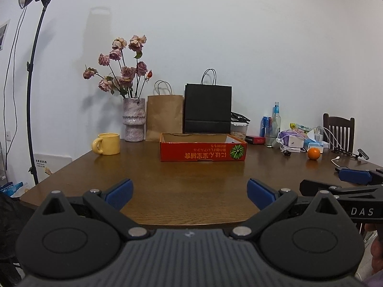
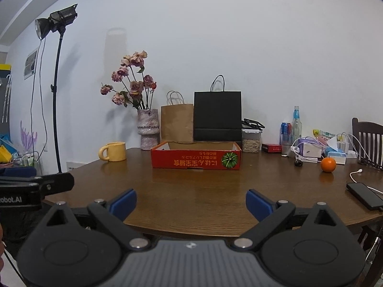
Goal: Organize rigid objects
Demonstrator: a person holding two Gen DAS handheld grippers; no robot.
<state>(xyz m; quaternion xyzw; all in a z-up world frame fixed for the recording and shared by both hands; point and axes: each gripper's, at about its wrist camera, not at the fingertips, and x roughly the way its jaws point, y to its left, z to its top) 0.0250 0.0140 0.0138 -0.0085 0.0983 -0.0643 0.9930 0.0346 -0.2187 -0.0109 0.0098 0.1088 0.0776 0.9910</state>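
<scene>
Both the left gripper (image 1: 190, 192) and right gripper (image 2: 191, 203) gape wide, empty, low over the tabletop (image 1: 191, 181). The mug (image 1: 106, 144), centre-left, looks stiff, smooth and breakable; grip its wall. The box (image 1: 203, 150) sits mid-frame. Only the right view shows a phone (image 2: 365, 196).

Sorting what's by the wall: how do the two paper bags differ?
The black bag is taller and wider than the brown bag. Its handles are dark; the brown bag's are pale. The brown bag looks creased, the black one smooth. Both stand upright behind the red box.
</scene>
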